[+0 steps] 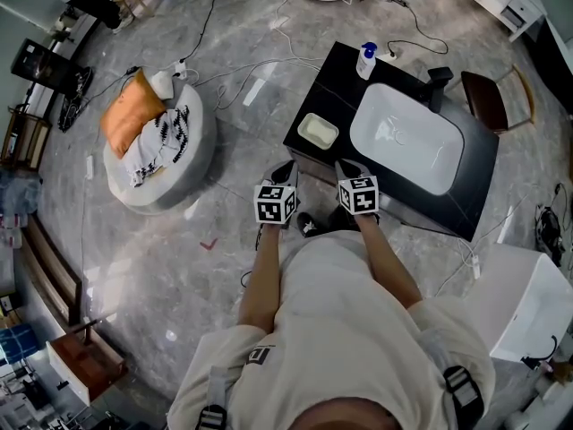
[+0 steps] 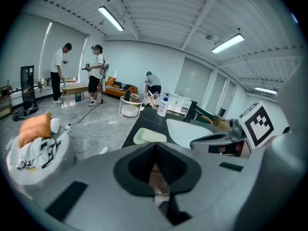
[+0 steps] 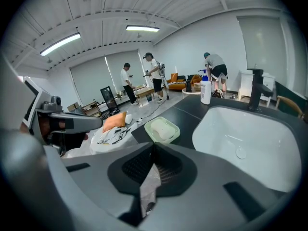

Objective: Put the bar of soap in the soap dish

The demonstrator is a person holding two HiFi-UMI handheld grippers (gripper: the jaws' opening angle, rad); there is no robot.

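A pale green soap dish (image 1: 318, 131) stands on the left part of a black counter (image 1: 329, 79), beside a white sink (image 1: 407, 140). A whitish bar of soap (image 3: 160, 128) lies inside the dish (image 3: 167, 135). The dish (image 2: 149, 136) also shows ahead in the left gripper view. My left gripper (image 1: 286, 170) and right gripper (image 1: 346, 168) are held side by side just short of the counter's near edge, apart from the dish. Both point toward the counter, and both sets of jaws are shut with nothing between them (image 2: 155, 146) (image 3: 154, 146).
A white pump bottle (image 1: 365, 59) and a black faucet (image 1: 439, 81) stand at the counter's far side. A round pouf (image 1: 166, 150) with an orange cushion sits on the floor at left, with cables around it. A chair (image 1: 488, 98) is behind the counter. Several people stand far off.
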